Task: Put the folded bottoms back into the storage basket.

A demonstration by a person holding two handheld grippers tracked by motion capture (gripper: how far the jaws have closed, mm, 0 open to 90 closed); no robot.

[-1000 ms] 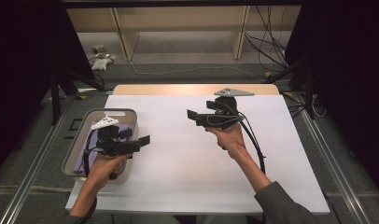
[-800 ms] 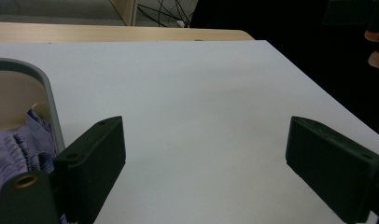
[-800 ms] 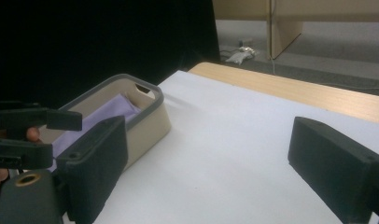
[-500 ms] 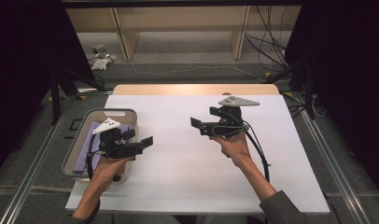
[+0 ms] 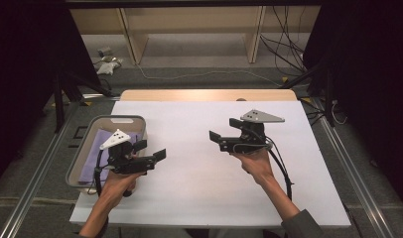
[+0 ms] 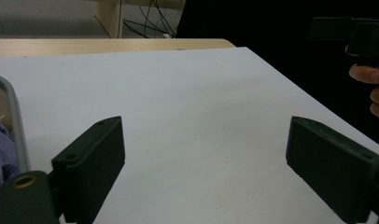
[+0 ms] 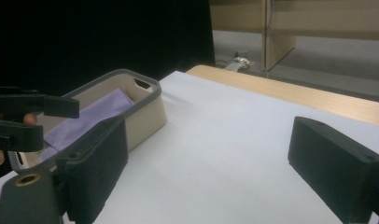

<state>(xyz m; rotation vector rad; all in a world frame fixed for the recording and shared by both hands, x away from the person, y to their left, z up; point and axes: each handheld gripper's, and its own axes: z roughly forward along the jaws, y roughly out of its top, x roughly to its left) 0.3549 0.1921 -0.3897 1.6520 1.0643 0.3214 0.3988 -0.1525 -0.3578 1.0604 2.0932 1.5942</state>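
On the left we see the grey-rimmed basket [image 5: 80, 157] with a lilac cloth [image 5: 93, 153] lying flat inside, soft and light by our guess, best pinched at a raised fold. Our left gripper [image 5: 152, 150] hovers just beside it, jaws apart and empty; the right gripper [image 5: 223, 130], mid-table, is spread empty too.

Left hand-held gripper [image 5: 151, 149] jaws apart, empty, hovering at the grey-rimmed beige plastic bin [image 5: 85, 151] holding folded lilac cloth [image 5: 93, 153]. Right hand-held gripper [image 5: 223, 131] jaws apart, empty, above white counter [image 5: 189, 173].
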